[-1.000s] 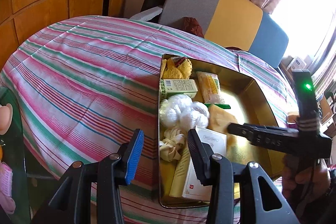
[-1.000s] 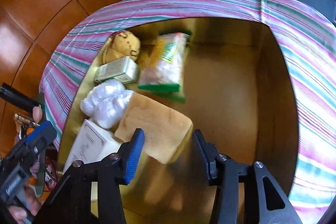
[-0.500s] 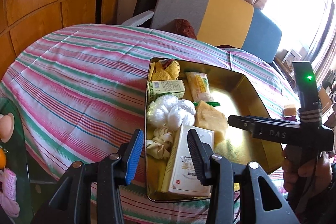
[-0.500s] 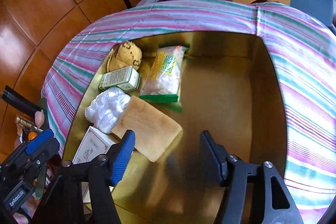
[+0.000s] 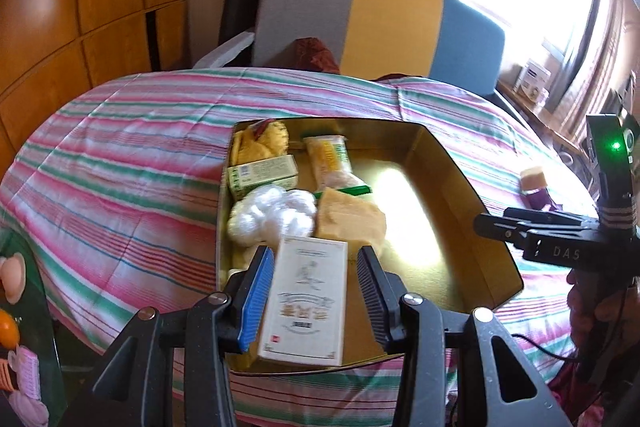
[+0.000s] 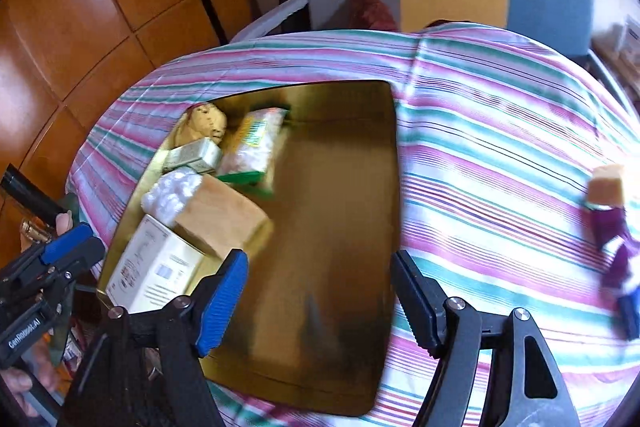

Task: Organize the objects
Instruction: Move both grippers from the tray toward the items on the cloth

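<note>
A gold tray [image 5: 460, 187] lies on the striped cloth. Along its left side lie a white box [image 5: 308, 291], a tan sponge [image 5: 348, 219], a white plastic bundle [image 5: 272, 215], a green-and-white carton [image 5: 260, 175], a green-edged packet [image 5: 328, 163] and a yellow pouch [image 5: 260, 143]. My left gripper [image 5: 316, 255] hovers open above the white box without touching it. My right gripper [image 6: 318, 263] hangs over the tray's bare floor [image 6: 320, 187]. Its jaws are opening with nothing between them, and the sponge [image 6: 220, 223] lies free to their left.
A tan block [image 6: 606, 183] and a purple item [image 6: 612, 227] lie on the cloth right of the tray. A grey, yellow and blue chair back [image 5: 392, 23] stands behind the table. Wooden panels [image 5: 80, 7] line the left wall. A low glass table [image 5: 16, 307] holds small items.
My right gripper let go of the sponge, widened and drew back and to the right. My left gripper shifted right from over the cloth to over the white box.
</note>
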A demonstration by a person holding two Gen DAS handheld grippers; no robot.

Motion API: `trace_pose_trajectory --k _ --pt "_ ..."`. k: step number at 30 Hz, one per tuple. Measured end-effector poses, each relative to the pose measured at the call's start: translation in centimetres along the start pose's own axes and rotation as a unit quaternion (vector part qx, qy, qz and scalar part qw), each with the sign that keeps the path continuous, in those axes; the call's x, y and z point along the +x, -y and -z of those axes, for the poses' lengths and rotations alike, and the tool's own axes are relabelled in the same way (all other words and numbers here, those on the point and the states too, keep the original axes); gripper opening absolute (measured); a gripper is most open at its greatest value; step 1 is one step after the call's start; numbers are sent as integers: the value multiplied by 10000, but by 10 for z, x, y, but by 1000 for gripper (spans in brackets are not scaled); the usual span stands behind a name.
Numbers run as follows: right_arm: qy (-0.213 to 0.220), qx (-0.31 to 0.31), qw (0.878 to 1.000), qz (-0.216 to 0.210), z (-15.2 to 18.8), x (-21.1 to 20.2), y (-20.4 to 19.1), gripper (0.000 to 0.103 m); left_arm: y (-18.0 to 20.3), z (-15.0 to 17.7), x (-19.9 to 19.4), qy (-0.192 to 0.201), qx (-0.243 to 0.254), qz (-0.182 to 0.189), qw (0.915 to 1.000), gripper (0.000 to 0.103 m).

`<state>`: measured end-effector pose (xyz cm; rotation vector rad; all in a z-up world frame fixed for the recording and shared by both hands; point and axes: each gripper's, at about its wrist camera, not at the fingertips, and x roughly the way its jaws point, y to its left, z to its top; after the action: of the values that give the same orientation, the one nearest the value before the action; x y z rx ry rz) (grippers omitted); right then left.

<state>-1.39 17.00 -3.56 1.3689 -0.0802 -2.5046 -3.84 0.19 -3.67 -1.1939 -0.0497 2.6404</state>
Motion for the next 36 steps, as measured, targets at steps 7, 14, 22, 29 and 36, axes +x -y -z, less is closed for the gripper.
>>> trace_pose_trajectory --k 7,14,22,29,36 --pt "266 393 9981 404 10 -30 56 75 32 -3 1 -46 400 123 9991 44" --pt "493 872 9906 936 15 -59 125 77 70 -7 4 -88 841 263 9961 44" --pt "719 1317 9751 1634 19 -88 205 80 111 -11 13 -189 1306 413 9904 44" --pt "1030 2374 9413 2170 44 -97 284 81 147 -16 25 -316 1685 515 9839 44" --pt "1227 3255 9180 1904 57 -107 314 81 190 -16 44 -497 1973 731 9764 44"
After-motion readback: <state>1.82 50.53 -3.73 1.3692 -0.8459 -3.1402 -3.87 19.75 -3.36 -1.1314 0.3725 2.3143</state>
